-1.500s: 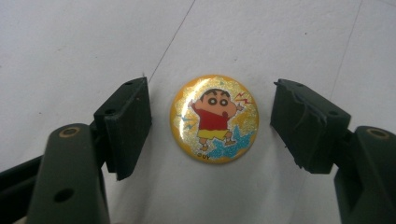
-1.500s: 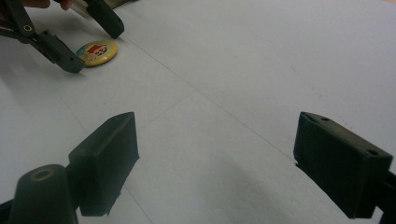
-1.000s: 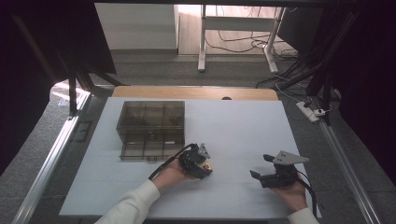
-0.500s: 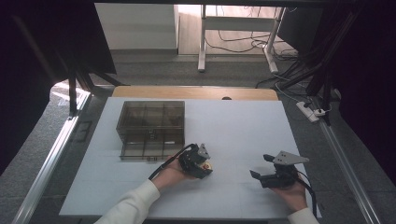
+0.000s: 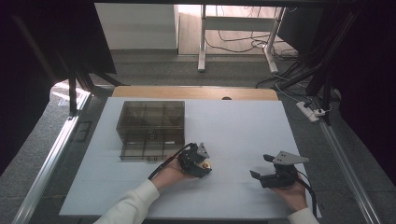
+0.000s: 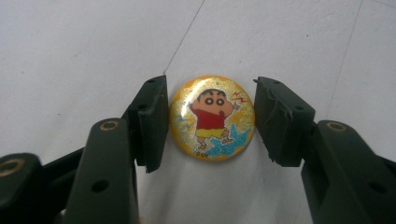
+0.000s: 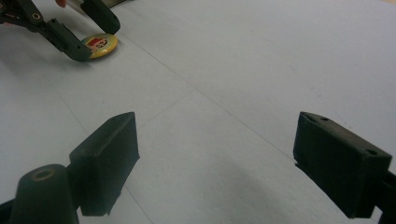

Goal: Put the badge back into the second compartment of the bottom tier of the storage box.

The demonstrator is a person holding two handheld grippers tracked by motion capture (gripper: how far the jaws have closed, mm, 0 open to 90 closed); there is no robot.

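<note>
The step in hand looks like picking up the round badge [image 6: 212, 118], a shiny yellow one with a cartoon child on it. It lies flat on the white table [image 5: 243, 121], in the middle of the left gripper view and at lower middle in the high view.

The left gripper [image 6: 210, 119] has its two black jaws around the badge, one on each side. They have just been closing in and now sit right at its edges. The left jaw seems to touch; on the right I can see a thin sliver of table, so I think the grip is on but I would not swear to it.

The right gripper [image 7: 215, 158] waits at the lower right of the high view. Its jaws stand wide apart with nothing between them.

Next, I think the badge must be lifted straight up, slowly, because it is thin and slippery. The brown box [image 5: 152, 128] with little rooms, at the upper left of the table, is likely where it goes.
</note>
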